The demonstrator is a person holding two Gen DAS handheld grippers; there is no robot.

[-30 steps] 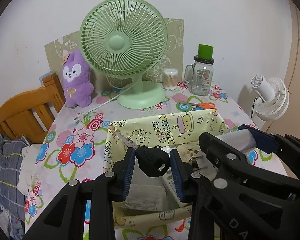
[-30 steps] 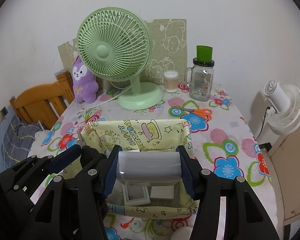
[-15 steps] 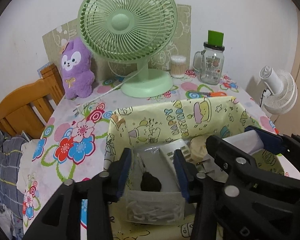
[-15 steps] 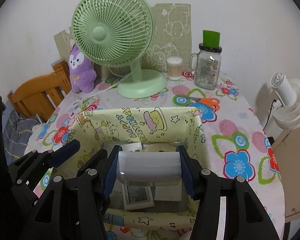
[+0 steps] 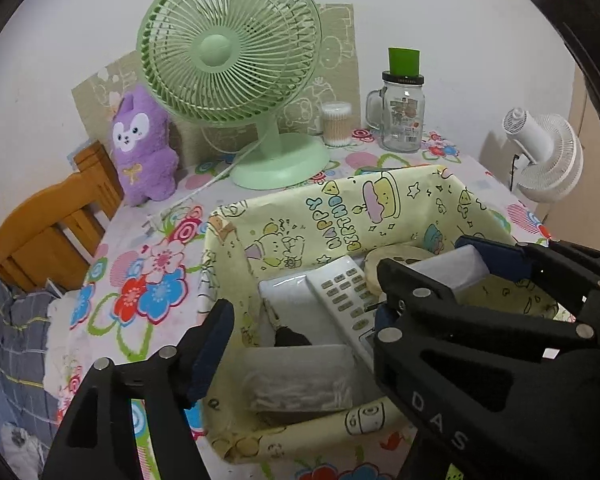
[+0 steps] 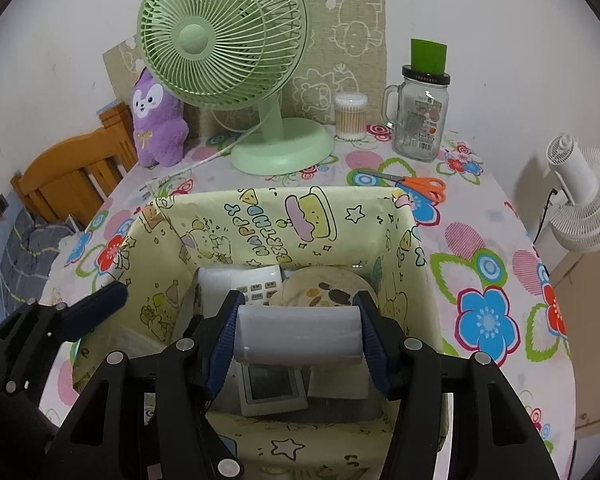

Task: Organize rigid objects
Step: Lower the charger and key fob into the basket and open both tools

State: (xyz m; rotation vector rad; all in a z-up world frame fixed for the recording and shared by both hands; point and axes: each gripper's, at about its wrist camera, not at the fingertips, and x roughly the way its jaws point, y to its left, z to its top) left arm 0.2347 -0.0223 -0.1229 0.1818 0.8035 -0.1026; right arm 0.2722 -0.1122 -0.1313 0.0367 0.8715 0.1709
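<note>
A yellow cartoon-print box [image 5: 340,216] [image 6: 260,220] sits on the flowered table. Inside lie a white keypad remote [image 5: 344,292] [image 6: 260,286], a round cream disc [image 6: 320,286], a small black key-like object [image 5: 292,338], a clear bag of white sticks [image 5: 300,380] and a white framed device [image 6: 272,388]. My left gripper [image 5: 296,340] is open and empty over the box's near left part. My right gripper [image 6: 298,340] is shut on a white cylinder [image 6: 298,334] [image 5: 448,266], held above the box.
A green desk fan [image 6: 236,40] stands behind the box, with a purple plush [image 6: 156,120], a cotton-swab tub [image 6: 350,116] and a glass mug jar [image 6: 420,120]. Orange scissors [image 6: 416,184] lie behind the box. A wooden chair [image 6: 72,176] is left, a white fan [image 6: 584,200] right.
My left gripper let go of the black object, which now lies in the box, and opened wide. Both grippers moved forward and lower over the box; the right still holds the cylinder.
</note>
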